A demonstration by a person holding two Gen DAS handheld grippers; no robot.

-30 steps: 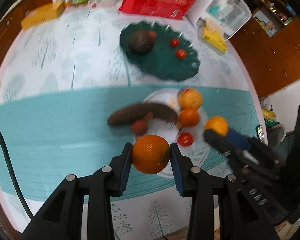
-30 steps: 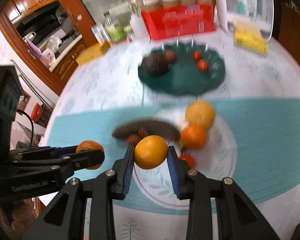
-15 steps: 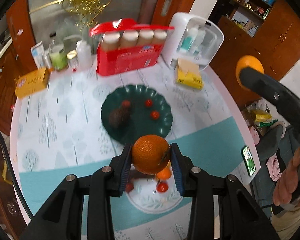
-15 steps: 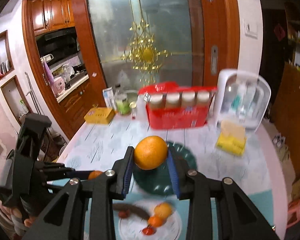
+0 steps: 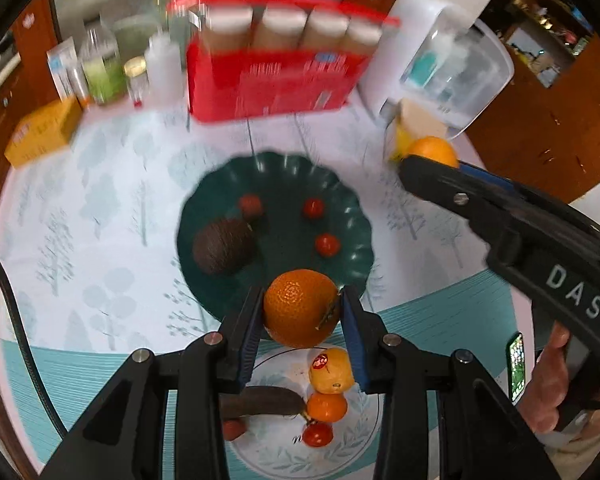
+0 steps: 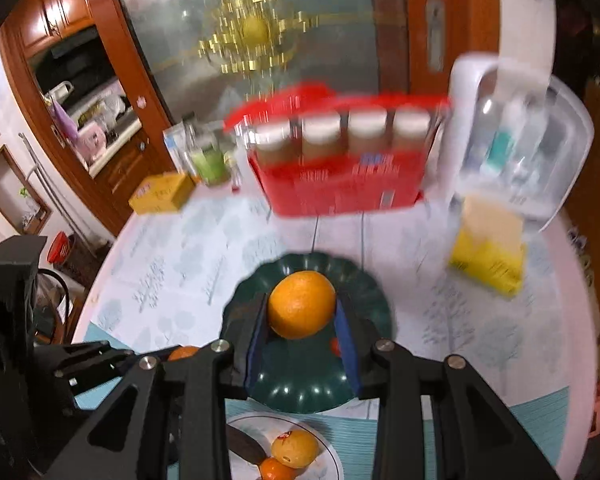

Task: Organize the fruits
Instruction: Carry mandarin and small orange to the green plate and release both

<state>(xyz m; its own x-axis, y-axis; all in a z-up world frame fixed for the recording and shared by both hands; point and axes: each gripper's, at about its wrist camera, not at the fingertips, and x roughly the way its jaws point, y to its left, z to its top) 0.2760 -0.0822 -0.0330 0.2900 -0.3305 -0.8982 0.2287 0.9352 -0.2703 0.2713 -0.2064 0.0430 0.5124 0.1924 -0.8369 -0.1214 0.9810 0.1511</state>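
My left gripper (image 5: 300, 314) is shut on an orange (image 5: 300, 306) and holds it in the air over the near rim of the dark green plate (image 5: 340, 196). That plate holds a dark brown avocado (image 5: 224, 246) and small red fruits (image 5: 327, 244). My right gripper (image 6: 302, 316) is shut on a second orange (image 6: 302, 304), in the air above the green plate (image 6: 364, 292). The right gripper also shows in the left wrist view (image 5: 428, 160). A white plate (image 5: 276, 452) nearer me holds two oranges (image 5: 332, 372), a dark banana (image 5: 260, 400) and a cherry tomato (image 5: 318, 434).
At the back of the table stand a red box of jars (image 5: 272, 80), a white clear-lidded case (image 5: 448, 64), bottles (image 5: 100, 68), a yellow box (image 5: 44, 132) and a yellow packet (image 6: 488, 256). A phone (image 5: 516, 360) lies at the right edge.
Both grippers have come down and forward with their oranges, from high above the table to just over the green plate. The white plate has slid back under the fingers.
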